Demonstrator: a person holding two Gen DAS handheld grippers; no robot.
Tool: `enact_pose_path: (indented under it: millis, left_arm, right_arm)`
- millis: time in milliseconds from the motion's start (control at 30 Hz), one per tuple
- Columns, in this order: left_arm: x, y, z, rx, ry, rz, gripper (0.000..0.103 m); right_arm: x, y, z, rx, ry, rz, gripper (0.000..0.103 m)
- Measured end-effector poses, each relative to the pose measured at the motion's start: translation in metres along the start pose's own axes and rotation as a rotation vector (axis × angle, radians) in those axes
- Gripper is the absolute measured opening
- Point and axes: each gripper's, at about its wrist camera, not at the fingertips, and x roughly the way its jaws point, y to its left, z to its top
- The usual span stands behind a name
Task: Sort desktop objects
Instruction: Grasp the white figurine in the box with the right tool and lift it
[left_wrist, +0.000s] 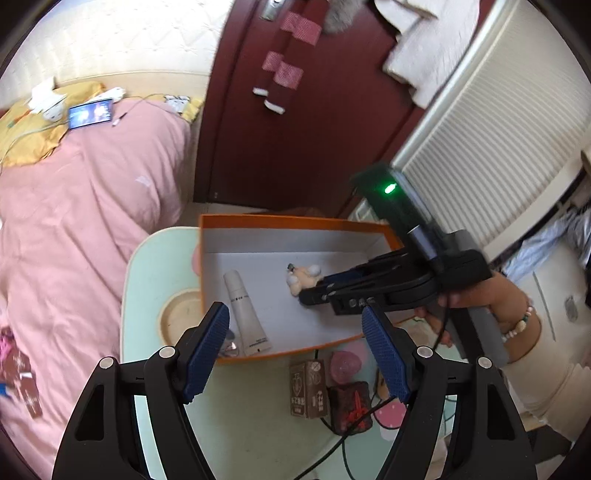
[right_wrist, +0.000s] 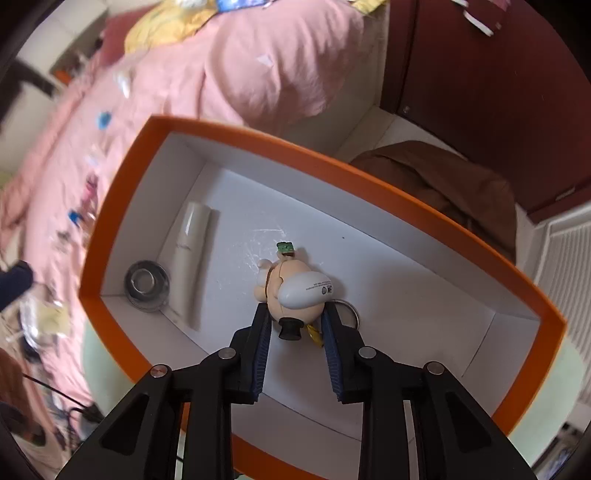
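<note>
The right hand-held gripper (right_wrist: 295, 323) fills the foreground of its own view, its 2 ribbed blue pads (right_wrist: 258, 354) set either side of a small figurine keychain (right_wrist: 291, 291). Whether they pinch it or have just let go I cannot tell: the toy sits between them, low over the white floor of the orange box (right_wrist: 122, 218), with a metal ring (right_wrist: 349, 314) showing at its 3 o'clock. Either a drop-off or a pick-up would look like this.

The figurine is smooth, glossy, moulded plastic, rounded and peach-coloured with a white oval part bearing print; it would likely slip in a loose hold, which suits the narrow grip across its body.

At the toy's 9 o'clock a matte cream tube (right_wrist: 195, 258) lies flat along the box wall, and a shiny dark roll of tape (right_wrist: 147, 284) sits in the corner beside it. The box is stiff card, orange outside, white within.

The left hand-held gripper (left_wrist: 295, 354) hangs open with nothing in it above the pale green table (left_wrist: 258, 406). At its 6 o'clock, outside the box, lie a brown carton (left_wrist: 309, 387), a dark red-marked pack (left_wrist: 351, 406) and a pink round thing (left_wrist: 345, 363).
</note>
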Motion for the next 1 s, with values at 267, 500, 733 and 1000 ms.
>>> enact_pose_path:
  millis: [267,500,733,1000]
  left_arm:
    - [0.081,0.005,0.030,-0.083,0.273,0.135,0.075]
    - [0.119,-0.010,0.040,-0.014,0.338,0.326,0.075]
    - [0.137,-0.023,0.045,-0.017,0.400,0.305,0.075]
    - [0.134,-0.037,0.052,-0.042,0.409,0.187,0.075]
  right_arm:
    - [-0.064,-0.039,-0.047,0.143,-0.258,0.094,0.027]
    - [-0.090,-0.058,-0.089,0.183,-0.351,0.186,0.027]
    - [-0.102,-0.072,-0.112,0.201,-0.393,0.263,0.027]
    - [-0.104,-0.087,-0.126,0.230,-0.420,0.312,0.027]
